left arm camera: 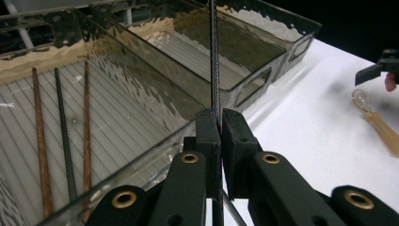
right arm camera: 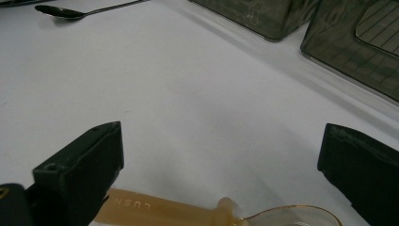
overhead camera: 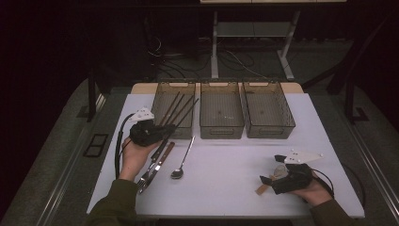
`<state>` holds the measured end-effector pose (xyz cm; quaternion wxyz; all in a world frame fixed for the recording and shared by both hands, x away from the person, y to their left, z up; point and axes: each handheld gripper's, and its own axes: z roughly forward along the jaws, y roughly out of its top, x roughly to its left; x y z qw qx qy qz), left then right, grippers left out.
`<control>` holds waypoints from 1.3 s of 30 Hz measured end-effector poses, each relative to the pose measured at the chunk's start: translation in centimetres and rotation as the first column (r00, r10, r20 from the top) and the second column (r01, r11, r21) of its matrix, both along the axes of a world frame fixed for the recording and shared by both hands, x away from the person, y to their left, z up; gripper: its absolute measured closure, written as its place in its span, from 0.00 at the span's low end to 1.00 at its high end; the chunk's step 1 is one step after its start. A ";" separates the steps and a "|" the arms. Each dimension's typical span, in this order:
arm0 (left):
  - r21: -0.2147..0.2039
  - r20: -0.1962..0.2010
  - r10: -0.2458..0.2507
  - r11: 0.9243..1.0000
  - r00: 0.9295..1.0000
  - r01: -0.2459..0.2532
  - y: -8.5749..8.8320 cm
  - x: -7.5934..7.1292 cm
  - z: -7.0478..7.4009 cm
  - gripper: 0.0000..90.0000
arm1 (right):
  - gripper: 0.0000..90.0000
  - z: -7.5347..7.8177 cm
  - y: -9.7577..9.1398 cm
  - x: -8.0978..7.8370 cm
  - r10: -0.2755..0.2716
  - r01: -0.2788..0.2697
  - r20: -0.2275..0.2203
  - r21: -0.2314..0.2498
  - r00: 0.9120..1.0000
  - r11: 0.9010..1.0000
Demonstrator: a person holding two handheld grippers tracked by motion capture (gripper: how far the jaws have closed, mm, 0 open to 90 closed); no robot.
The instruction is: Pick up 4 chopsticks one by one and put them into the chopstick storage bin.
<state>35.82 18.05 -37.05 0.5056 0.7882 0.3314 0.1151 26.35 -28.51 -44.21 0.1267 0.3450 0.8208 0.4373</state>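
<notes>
My left gripper (overhead camera: pixel 165 128) (left arm camera: pixel 221 115) is shut on a thin black chopstick (left arm camera: pixel 215 66) (overhead camera: pixel 186 112). The stick slants up over the front right corner of the left smoky plastic bin (overhead camera: pixel 160 101) (left arm camera: pixel 141 155). Inside that bin lie three chopsticks (left arm camera: pixel 63 136), two brown and one black. My right gripper (overhead camera: pixel 273 169) (right arm camera: pixel 223 136) rests low at the table's near right, its jaws open wide. An amber-handled spoon with a clear bowl (right arm camera: pixel 155 209) (overhead camera: pixel 261 188) lies on the table between the jaws, untouched by either pad.
A metal spoon (overhead camera: pixel 182 160) (right arm camera: pixel 70 12) lies near the table's middle. A knife and fork (overhead camera: pixel 153 170) lie by my left hand. The middle bin (overhead camera: pixel 221 126) and right bin (overhead camera: pixel 270 128) stand behind, along the back of the white table (overhead camera: pixel 226 188).
</notes>
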 end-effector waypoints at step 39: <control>0.092 -0.001 0.205 0.975 0.979 -0.204 0.2 11.3 1.6 0.95 | 0.01 0.1 0.1 -0.2 0.006 -0.006 0.000 0.020 1.000 1.000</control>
